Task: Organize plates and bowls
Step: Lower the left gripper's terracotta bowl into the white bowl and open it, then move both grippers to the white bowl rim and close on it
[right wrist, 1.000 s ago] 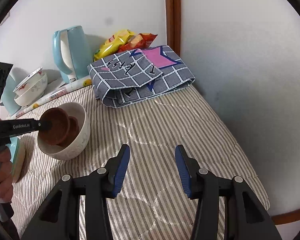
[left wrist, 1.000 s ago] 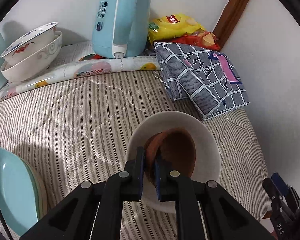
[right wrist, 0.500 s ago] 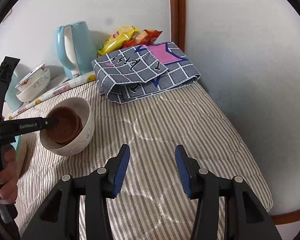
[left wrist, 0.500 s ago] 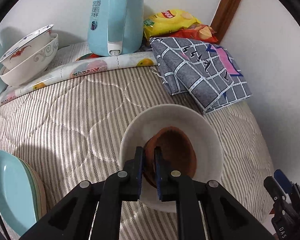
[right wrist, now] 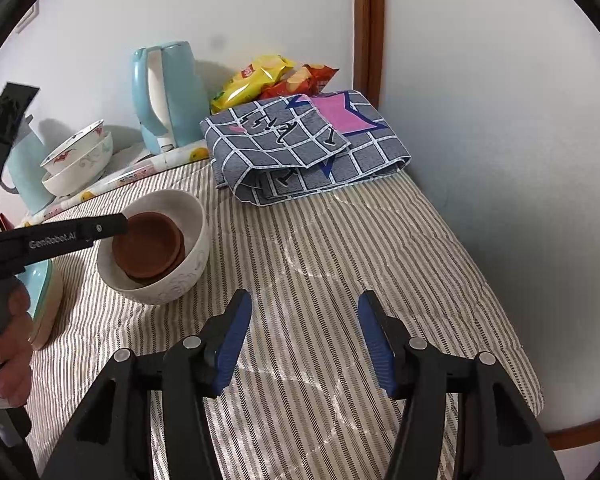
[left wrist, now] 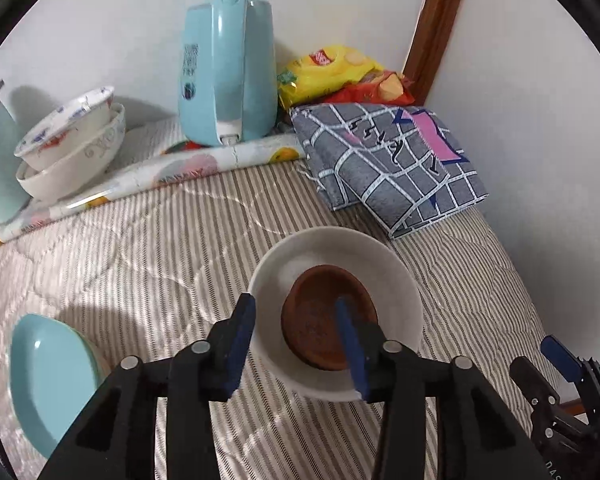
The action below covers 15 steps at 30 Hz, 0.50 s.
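Observation:
A brown bowl (left wrist: 326, 312) lies nested in a white bowl (left wrist: 396, 276) on the striped quilt; both also show in the right wrist view, the brown bowl (right wrist: 148, 246) inside the white one (right wrist: 168, 288). My left gripper (left wrist: 296, 332) is open, its jaws straddling the white bowl's near rim and holding nothing. My right gripper (right wrist: 304, 336) is open and empty over bare quilt to the right. Two stacked patterned bowls (left wrist: 72, 148) stand at the back left. Stacked turquoise plates (left wrist: 48, 376) lie at the front left.
A pale blue kettle (left wrist: 228, 72) stands at the back on a rolled floral mat (left wrist: 160, 172). A folded grey checked cloth (left wrist: 388, 168) and snack bags (left wrist: 336, 72) fill the back right corner. The quilt's edge (right wrist: 512, 344) drops off at the right by the wall.
My left gripper has opened and let go of the brown bowl, which now rests inside the white bowl. The right gripper has hardly moved.

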Motion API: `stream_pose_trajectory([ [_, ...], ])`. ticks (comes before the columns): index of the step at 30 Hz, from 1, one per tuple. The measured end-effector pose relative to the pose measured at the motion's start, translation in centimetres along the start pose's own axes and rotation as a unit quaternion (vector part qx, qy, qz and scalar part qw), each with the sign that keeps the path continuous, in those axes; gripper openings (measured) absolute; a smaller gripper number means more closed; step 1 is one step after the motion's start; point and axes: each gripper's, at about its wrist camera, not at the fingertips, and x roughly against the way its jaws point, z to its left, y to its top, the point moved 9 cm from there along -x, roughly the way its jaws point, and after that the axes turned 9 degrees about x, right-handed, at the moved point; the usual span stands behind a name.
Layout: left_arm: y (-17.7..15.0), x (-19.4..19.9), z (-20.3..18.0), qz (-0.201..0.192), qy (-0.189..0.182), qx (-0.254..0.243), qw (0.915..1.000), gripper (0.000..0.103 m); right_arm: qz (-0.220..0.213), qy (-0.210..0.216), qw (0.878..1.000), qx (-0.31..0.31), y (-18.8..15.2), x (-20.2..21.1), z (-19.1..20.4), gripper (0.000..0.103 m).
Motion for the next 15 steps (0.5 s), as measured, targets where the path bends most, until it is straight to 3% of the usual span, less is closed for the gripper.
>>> stream_pose_trajectory([
  [3,0.0,1.2,0.3,-0.006,0.013,-0.005,0.9999,0.051,-0.004,-0.006,1.000,0.009,0.1,0.5,0.5,0.060],
  [7,-0.2,3.0,0.9,-0.016,0.046,-0.012,0.9987,0.058,-0.002,-0.016,1.000,0.015,0.3,1.0,0.9,0.075],
  [9,-0.3,3.9,1.1,-0.023,0.053,-0.012,0.9982,0.061,0.006,-0.013,1.000,0.013,0.3,1.1,1.1,0.076],
  [12,-0.5,5.4,1.4,-0.041,0.050,-0.004,0.9979,0.066,0.009,-0.008,1.000,0.004,0.3,1.7,1.2,0.077],
  [15,-0.7,6.8,1.7,-0.058,0.038,0.007,0.9976,0.066,0.004,-0.015,1.000,0.016,0.5,2.5,1.5,0.087],
])
